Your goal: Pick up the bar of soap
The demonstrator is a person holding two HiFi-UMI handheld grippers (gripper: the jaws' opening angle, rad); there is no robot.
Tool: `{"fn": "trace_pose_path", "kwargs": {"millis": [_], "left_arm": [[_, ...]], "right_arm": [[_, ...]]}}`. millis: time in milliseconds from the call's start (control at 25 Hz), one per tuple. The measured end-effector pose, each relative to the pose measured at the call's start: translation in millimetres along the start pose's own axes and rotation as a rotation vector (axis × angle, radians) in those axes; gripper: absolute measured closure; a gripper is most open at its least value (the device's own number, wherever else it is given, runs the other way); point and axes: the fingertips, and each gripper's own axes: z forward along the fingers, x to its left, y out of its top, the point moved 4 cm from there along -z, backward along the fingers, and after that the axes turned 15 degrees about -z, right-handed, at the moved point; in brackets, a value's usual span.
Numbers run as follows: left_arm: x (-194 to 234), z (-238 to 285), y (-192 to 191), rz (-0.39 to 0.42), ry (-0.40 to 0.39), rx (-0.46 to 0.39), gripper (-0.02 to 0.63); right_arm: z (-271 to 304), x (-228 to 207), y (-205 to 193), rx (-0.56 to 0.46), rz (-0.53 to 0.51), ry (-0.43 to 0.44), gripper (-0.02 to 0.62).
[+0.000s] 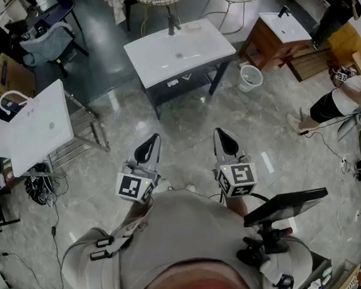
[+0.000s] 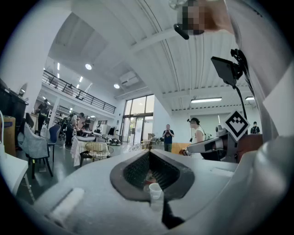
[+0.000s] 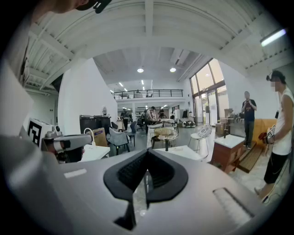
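A white washbasin [image 1: 177, 51] on a dark stand is ahead of me, with a dark tap [image 1: 172, 24] at its back edge. Beside the tap lies a small pale thing [image 1: 193, 27]; it is too small to tell whether it is the bar of soap. My left gripper [image 1: 148, 148] and right gripper [image 1: 226, 142] are held close to my body, well short of the basin, both shut with nothing between the jaws. In the left gripper view the left gripper [image 2: 149, 153] points level into the hall. The right gripper [image 3: 147, 153] faces the basin [image 3: 179, 151].
A second basin on a wooden cabinet [image 1: 282, 26] stands at the back right, with a white mesh bin [image 1: 250, 77] on the floor near it. A person [image 1: 357, 94] stands at the right. A white basin on a metal rack [image 1: 39, 127] is at my left, with chairs [image 1: 47, 42] behind it.
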Motion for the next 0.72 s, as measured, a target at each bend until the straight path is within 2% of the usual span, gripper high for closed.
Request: {"fn": "trace_pose_path", "kwargs": {"millis": [120, 280, 600, 720], "left_arm": [[-35, -9, -13, -0.024, 0.016, 0.026, 0.607], [-70, -7, -9, -0.014, -0.001, 0.005, 0.607], [-115, -4, -16, 0.017, 0.007, -0.007, 0.607], [-127, -5, -19, 0.033, 0.029, -0.012, 0.607]], "right_arm": [[-41, -3, -13, 0.031, 0.009, -0.004, 0.592], [-71, -10, -25, 0.032, 0.021, 0.005, 0.592], [-99, -38, -30, -0.004, 0.023, 0.005, 0.592], [-101, -43, -36, -0.007, 0.013, 0.030, 0.592]]}}
